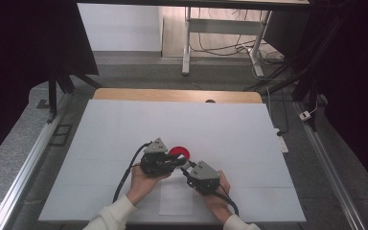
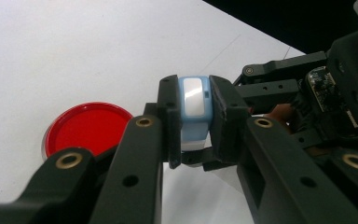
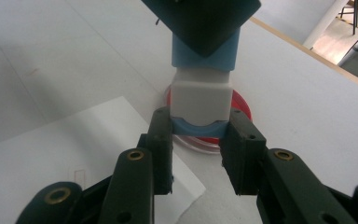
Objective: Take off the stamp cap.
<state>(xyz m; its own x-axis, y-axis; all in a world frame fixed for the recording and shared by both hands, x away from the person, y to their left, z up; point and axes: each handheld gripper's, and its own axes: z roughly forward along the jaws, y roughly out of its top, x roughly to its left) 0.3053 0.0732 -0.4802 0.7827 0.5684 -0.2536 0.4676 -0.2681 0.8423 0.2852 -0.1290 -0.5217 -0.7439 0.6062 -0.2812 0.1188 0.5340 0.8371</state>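
High view first: your two grippers meet near the middle of the white table cover (image 1: 230, 129), left gripper (image 1: 175, 162) and right gripper (image 1: 188, 170) nose to nose just in front of the red lid (image 1: 180, 152). You hold one small blue-and-white block (image 2: 194, 107) between them, lifted off the cover.

Its long axis runs from one gripper to the other. In the right gripper view it points straight away from your right gripper (image 3: 199, 135), rising up the picture, with the white section and a blue curved end nearest you and the blue section at the far end under the other gripper's dark body. In the left gripper view its blue end with a white face sits toward your left gripper (image 2: 194, 121).

Both sets of jaws are clamped on it. Your left jaws press flat on its two blue sides; your right jaws grip the near blue end, one finger on each side.

The lid lies flat on the cover just beyond and below the block. A white paper sheet (image 1: 176, 201) lies on the cover under your hands. Bare cover spreads wide to both sides and ahead, up to the wooden table edge (image 1: 172, 94).
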